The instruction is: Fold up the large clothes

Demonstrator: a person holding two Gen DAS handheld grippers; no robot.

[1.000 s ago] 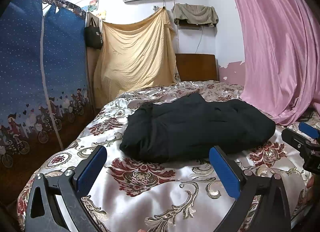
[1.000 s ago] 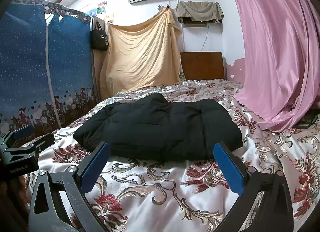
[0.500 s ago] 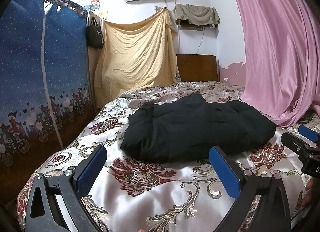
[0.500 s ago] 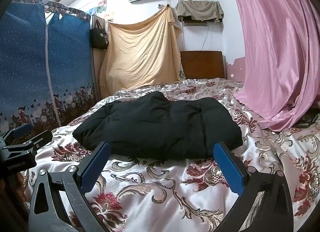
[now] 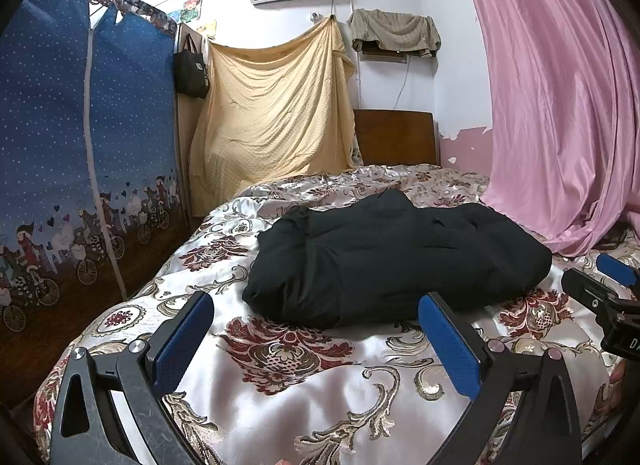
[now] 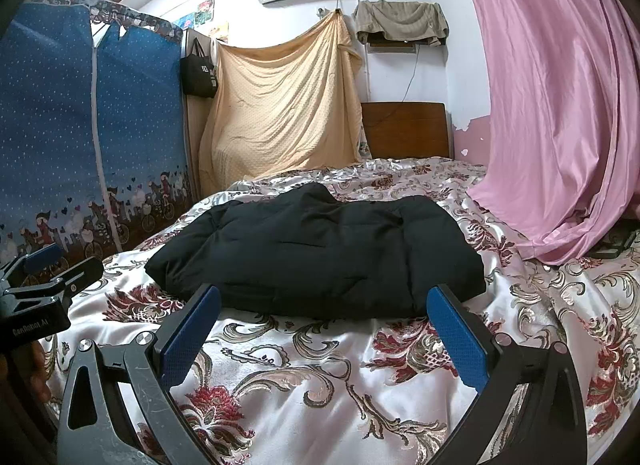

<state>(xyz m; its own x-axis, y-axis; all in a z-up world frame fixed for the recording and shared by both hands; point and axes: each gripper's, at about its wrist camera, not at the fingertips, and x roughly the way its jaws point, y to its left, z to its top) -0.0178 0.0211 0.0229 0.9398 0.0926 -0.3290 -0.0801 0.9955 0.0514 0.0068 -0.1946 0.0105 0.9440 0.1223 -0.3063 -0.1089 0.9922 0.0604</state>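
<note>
Black jacket [image 5: 392, 261] folded in a bundle, frame centre, on the bed [image 5: 304, 393]. Left gripper [image 5: 316, 339] and right gripper [image 6: 324, 331] both low in frame, jaws released, nothing held.

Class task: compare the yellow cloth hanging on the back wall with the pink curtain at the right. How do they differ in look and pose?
The yellow cloth is matte, with a dotted texture; the pink curtain is glossy and smooth. The yellow cloth sags from a hook near its top corner, clear of the bed; the pink curtain sweeps down with its hem lying on the bed. Both hang in loose folds.
</note>
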